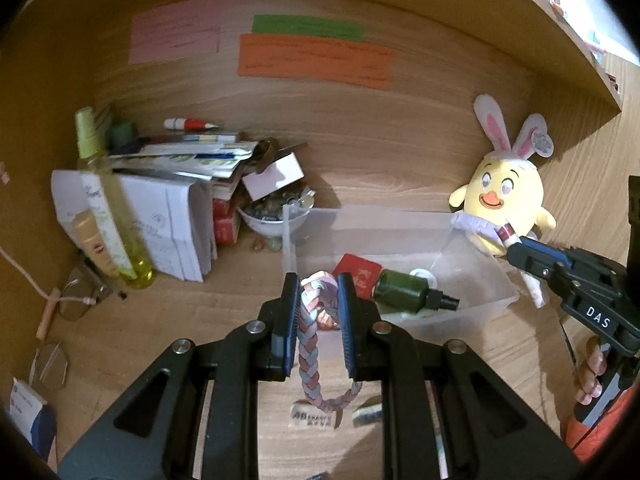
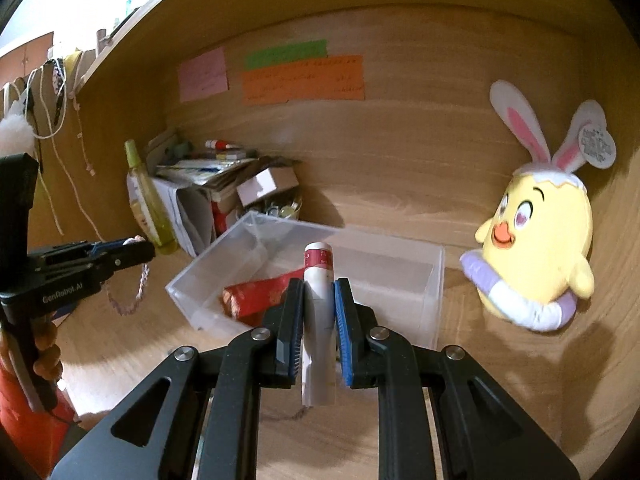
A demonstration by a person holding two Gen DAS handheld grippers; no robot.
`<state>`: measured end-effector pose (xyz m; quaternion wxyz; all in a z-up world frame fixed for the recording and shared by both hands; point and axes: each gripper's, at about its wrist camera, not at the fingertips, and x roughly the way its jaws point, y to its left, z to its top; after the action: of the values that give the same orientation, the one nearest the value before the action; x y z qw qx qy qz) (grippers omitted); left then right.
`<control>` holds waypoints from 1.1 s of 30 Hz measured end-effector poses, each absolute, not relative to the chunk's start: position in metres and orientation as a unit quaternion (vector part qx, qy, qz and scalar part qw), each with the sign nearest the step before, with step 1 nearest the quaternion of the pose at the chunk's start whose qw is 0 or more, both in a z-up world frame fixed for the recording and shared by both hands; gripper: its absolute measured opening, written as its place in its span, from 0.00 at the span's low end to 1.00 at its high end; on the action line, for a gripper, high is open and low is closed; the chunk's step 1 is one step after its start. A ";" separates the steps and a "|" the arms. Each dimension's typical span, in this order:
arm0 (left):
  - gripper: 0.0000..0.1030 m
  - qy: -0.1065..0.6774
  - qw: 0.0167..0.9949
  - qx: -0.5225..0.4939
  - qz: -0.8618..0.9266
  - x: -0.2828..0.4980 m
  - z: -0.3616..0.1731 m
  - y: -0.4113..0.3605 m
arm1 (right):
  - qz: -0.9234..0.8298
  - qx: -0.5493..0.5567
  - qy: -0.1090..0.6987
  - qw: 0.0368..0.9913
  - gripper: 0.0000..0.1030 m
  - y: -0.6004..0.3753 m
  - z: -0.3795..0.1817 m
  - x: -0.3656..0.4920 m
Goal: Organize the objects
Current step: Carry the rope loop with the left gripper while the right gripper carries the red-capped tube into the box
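Note:
My left gripper is shut on a braided pink-and-grey band that hangs in a loop below the jaws, held above the near edge of a clear plastic bin. In the bin lie a red packet and a dark green spray bottle. My right gripper is shut on an upright white tube with a red label, in front of the same bin. At the right of the left wrist view, the right gripper hovers by the bin's right end. The left gripper and its band show at far left.
A yellow chick plush with bunny ears leans on the back wall right of the bin. At the left stand a paper-and-book pile, a yellow spray bottle and a bowl of small items. Glasses lie at front left. A shelf hangs overhead.

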<state>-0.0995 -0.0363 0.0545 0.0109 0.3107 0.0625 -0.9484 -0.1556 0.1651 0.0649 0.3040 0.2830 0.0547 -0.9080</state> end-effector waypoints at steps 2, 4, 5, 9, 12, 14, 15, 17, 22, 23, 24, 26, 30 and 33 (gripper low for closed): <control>0.18 0.057 0.012 0.308 -0.949 -0.105 0.056 -0.033 | -0.909 0.283 0.056 0.301 0.14 0.164 0.066 -0.162; 0.18 0.057 0.008 0.309 -0.949 -0.112 0.057 -0.030 | -0.910 0.284 0.058 0.297 0.14 0.163 0.066 -0.169; 0.18 0.056 0.006 0.309 -0.949 -0.115 0.057 -0.029 | -0.910 0.285 0.059 0.294 0.14 0.163 0.066 -0.174; 0.18 0.050 0.003 0.313 -0.949 -0.128 0.057 -0.022 | -0.910 0.295 0.058 0.285 0.14 0.164 0.062 -0.189; 0.18 0.047 -0.001 0.317 -0.947 -0.137 0.055 -0.018 | -0.909 0.307 0.056 0.276 0.14 0.165 0.055 -0.201; 0.18 0.045 0.000 0.320 -0.946 -0.142 0.053 -0.015 | -0.908 0.316 0.052 0.270 0.14 0.166 0.047 -0.208; 0.18 0.045 -0.002 0.324 -0.945 -0.146 0.051 -0.014 | -0.907 0.320 0.051 0.268 0.14 0.167 0.044 -0.210; 0.18 0.044 -0.002 0.329 -0.943 -0.153 0.047 -0.013 | -0.904 0.330 0.051 0.267 0.14 0.167 0.037 -0.215; 0.18 0.037 -0.004 0.349 -0.936 -0.169 0.033 -0.010 | -0.897 0.349 0.056 0.265 0.14 0.163 0.023 -0.224; 0.18 0.036 -0.005 0.353 -0.935 -0.172 0.030 -0.010 | -0.896 0.351 0.060 0.265 0.14 0.161 0.021 -0.225; 0.18 0.035 -0.006 0.357 -0.933 -0.175 0.027 -0.009 | -0.895 0.354 0.063 0.265 0.14 0.159 0.019 -0.225; 0.18 0.033 -0.008 0.362 -0.932 -0.180 0.023 -0.008 | -0.892 0.359 0.070 0.265 0.14 0.156 0.015 -0.226; 0.18 0.026 -0.014 0.373 -0.927 -0.189 0.014 -0.003 | -0.889 0.368 0.080 0.261 0.14 0.152 0.007 -0.229; 0.18 0.021 -0.018 0.380 -0.925 -0.194 0.009 -0.001 | -0.885 0.377 0.084 0.259 0.14 0.149 0.002 -0.233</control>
<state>-0.1941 -0.0007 0.0087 -0.0176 0.3796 0.0210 -0.9247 -0.2332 0.1489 0.0018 0.2595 0.3773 0.0845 -0.8850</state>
